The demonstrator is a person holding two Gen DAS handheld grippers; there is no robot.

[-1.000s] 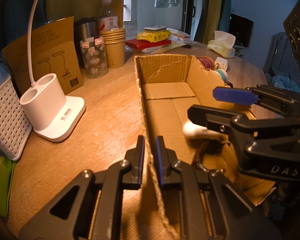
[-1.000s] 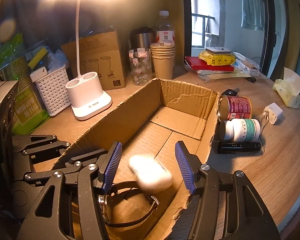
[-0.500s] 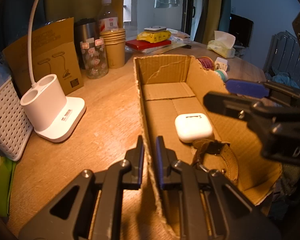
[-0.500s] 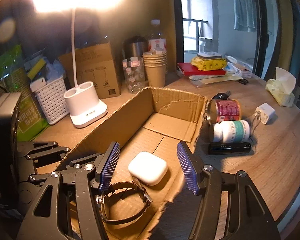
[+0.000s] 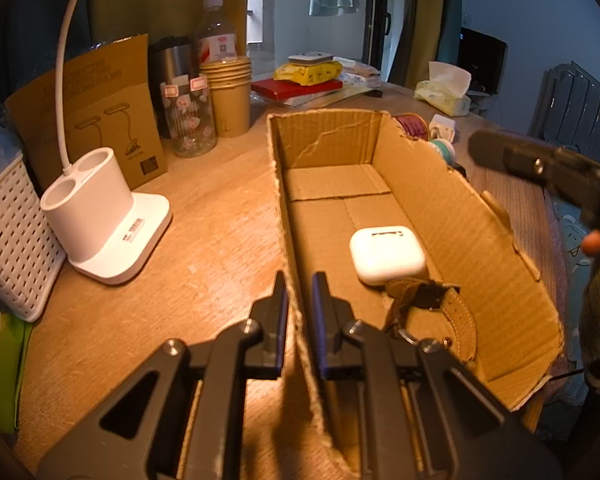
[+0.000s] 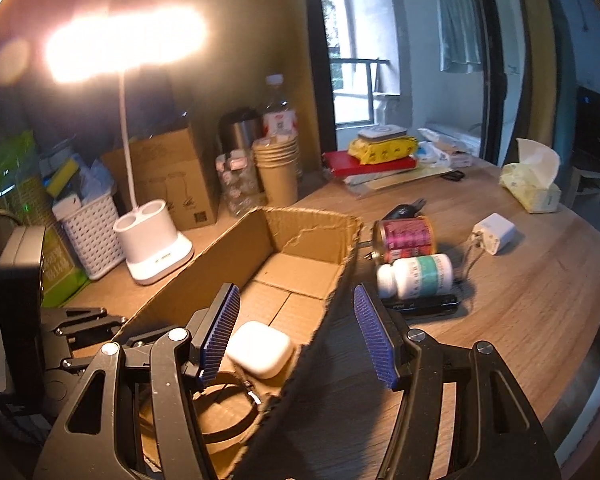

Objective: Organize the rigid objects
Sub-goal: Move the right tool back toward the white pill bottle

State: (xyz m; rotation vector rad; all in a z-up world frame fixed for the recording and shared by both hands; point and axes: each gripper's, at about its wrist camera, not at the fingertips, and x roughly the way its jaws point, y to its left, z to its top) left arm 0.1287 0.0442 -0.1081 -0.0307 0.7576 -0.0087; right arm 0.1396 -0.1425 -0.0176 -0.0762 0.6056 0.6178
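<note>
Right wrist view: the right gripper [image 6: 296, 334] jaws, spread and empty, straddle the cardboard box [image 6: 236, 256] wall; the white earbud case [image 6: 260, 349] lies inside, beside the left pad. The left gripper [image 5: 299, 312] jaws clamp the box's opposite wall.

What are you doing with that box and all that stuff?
A person with a gripper in each hand is tidying small things into a cardboard box. The left gripper is pinched shut on the box's wall, steadying it. A white earbud case and a watch already lie inside. The right gripper is open and empty. A can, a pill bottle and a charger lie on the table beside the box.
</note>
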